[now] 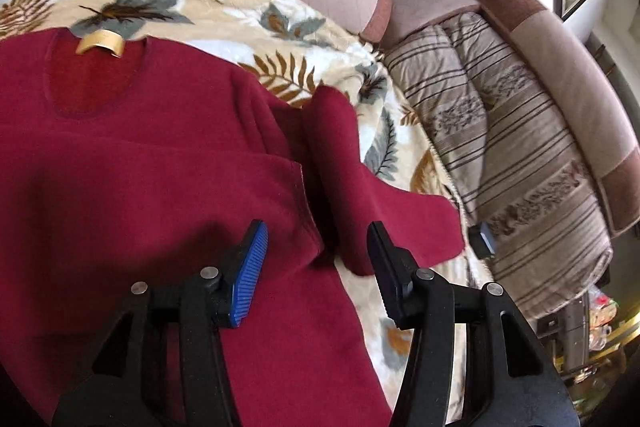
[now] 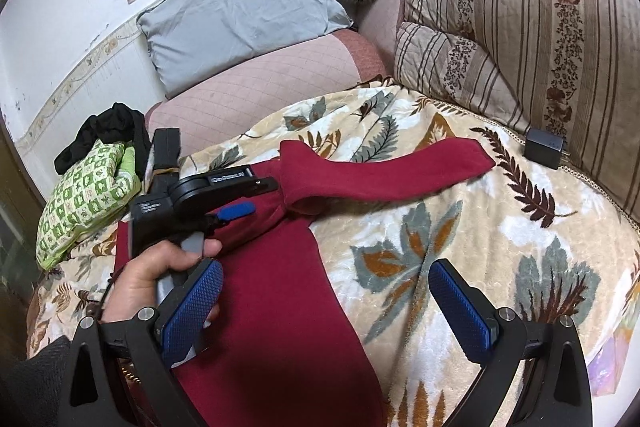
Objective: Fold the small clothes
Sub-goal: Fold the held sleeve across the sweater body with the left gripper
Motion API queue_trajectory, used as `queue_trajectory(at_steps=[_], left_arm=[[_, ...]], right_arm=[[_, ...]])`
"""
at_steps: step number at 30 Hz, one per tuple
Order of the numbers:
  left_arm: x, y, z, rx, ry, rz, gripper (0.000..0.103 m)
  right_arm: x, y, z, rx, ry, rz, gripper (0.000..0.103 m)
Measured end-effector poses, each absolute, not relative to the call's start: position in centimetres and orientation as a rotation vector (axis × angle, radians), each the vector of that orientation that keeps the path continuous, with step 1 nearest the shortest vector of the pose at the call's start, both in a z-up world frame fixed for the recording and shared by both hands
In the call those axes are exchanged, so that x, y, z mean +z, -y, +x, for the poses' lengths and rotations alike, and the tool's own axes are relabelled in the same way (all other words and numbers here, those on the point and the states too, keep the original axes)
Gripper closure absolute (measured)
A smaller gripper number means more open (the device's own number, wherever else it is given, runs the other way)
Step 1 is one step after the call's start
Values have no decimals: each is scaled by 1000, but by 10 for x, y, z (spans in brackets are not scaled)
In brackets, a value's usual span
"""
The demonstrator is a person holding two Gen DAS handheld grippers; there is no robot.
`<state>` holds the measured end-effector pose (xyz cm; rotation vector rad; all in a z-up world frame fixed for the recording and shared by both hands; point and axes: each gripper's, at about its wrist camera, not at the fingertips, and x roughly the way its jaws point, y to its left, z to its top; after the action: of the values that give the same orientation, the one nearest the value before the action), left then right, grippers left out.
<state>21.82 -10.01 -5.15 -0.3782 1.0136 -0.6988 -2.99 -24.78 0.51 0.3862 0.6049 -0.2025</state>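
Your left gripper (image 1: 316,267) spread wide, empty, over red sweater (image 1: 140,167); right gripper (image 2: 324,307) likewise. Sleeve (image 2: 384,167) lies out on blanket (image 2: 500,247), likely awaiting fold inward.

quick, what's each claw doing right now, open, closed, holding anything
Left claw: open, holding nothing, above the red sweater.
Right claw: open, holding nothing, over the sweater's edge and the leaf-print blanket.
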Motion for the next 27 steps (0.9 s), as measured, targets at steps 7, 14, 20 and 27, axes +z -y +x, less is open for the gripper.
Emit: queue_trajectory(at_steps=[7, 14, 20, 27], left_arm=[[-37, -20, 208, -392, -902, -322, 53], [-90, -152, 236, -44, -906, -630, 53], [-73, -153, 249, -78, -950, -571, 53], [-60, -147, 203, -112, -923, -627, 52]], right_arm=[[7, 237, -28, -192, -613, 339, 1], [6, 228, -23, -190, -629, 296, 1], [4, 226, -19, -196, -650, 281, 1], [3, 224, -16, -184, -664, 274, 1]])
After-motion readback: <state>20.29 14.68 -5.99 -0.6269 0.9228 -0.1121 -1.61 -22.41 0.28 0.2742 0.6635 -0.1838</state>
